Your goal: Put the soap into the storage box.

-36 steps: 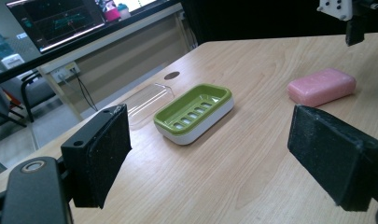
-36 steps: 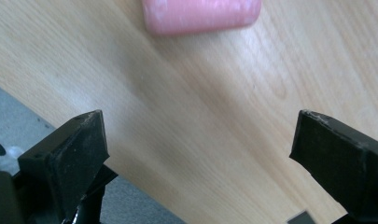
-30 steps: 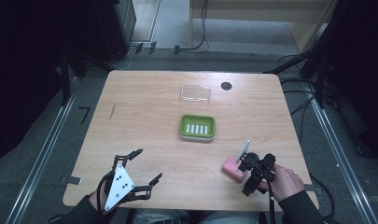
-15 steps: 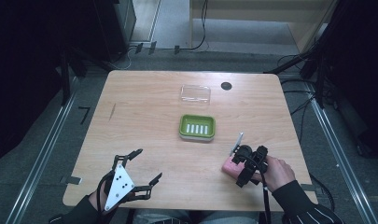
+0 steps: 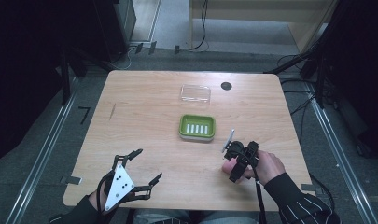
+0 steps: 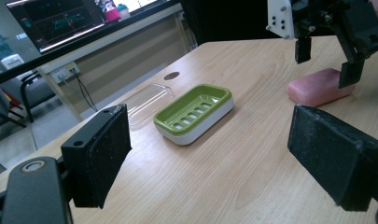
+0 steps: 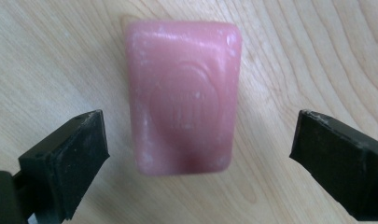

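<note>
Most of the counter is plain to see from above, but my right hand-held gripper covers nearly all of the pink soap bar there. Its own camera shows the bar lying flat on the wood between the jaws, which are spread wide and touch neither side. My left hand-held gripper sits near the front edge, also wide open. Behind lie the green soap dish and a faint clear lid.
</note>
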Demonstrator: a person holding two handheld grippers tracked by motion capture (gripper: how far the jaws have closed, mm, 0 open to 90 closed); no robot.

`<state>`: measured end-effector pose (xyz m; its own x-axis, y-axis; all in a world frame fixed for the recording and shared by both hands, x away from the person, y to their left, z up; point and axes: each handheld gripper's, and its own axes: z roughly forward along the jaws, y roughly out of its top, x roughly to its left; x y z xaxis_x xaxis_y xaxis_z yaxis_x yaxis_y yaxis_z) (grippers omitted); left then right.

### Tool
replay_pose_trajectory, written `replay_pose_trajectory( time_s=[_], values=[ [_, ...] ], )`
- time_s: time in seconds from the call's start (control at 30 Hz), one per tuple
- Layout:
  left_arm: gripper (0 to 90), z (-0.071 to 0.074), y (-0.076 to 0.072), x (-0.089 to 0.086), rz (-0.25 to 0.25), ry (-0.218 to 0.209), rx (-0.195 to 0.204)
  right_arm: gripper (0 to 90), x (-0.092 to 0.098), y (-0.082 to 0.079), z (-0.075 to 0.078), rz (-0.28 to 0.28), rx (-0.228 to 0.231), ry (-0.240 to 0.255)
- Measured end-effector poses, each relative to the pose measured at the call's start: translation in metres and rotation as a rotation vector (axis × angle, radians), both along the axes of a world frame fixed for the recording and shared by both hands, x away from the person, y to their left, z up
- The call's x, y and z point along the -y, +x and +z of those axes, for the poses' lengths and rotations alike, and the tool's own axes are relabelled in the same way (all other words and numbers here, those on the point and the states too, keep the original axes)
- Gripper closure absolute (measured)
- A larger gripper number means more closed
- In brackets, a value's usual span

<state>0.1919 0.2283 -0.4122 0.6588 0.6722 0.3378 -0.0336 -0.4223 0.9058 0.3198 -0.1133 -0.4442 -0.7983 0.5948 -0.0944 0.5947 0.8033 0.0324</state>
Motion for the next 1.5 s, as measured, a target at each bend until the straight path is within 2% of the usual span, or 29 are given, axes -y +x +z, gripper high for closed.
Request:
replay_pose_trajectory(
  time_s=[0.33, 0.43, 0.5, 0.53, 0.67, 0.9, 1.3, 1.5],
  values=[
    [13.7, 0.0, 0.0, 0.0, 0.001, -0.001, 0.0, 3.0, -0.012, 0.01, -0.011, 0.036, -0.021, -0.008],
    [13.7, 0.0, 0.0, 0.0, 0.0, -0.004, 0.0, 6.3, -0.014, 0.011, -0.013, 0.038, -0.026, -0.009],
    [13.7, 0.0, 0.0, 0.0, 0.0, -0.004, 0.0, 12.2, -0.014, 0.011, -0.014, 0.04, -0.025, -0.008],
    [13.7, 0.0, 0.0, 0.0, 0.0, -0.005, 0.0, 14.7, -0.014, 0.011, -0.014, 0.043, -0.04, 0.002],
    [13.7, 0.0, 0.0, 0.0, 0.0, -0.003, 0.0, 15.8, -0.014, 0.012, -0.016, 0.04, -0.034, 0.001],
    [13.7, 0.0, 0.0, 0.0, 0.0, -0.005, 0.0, 23.1, -0.016, 0.011, -0.021, 0.044, -0.044, -0.029],
    [13.7, 0.0, 0.0, 0.0, -0.001, -0.005, -0.001, 36.2, -0.016, 0.009, -0.02, 0.072, -0.058, -0.025],
    [13.7, 0.0, 0.0, 0.0, -0.001, -0.006, 0.0, 37.6, -0.017, 0.008, -0.019, 0.079, -0.056, -0.024]
  ],
)
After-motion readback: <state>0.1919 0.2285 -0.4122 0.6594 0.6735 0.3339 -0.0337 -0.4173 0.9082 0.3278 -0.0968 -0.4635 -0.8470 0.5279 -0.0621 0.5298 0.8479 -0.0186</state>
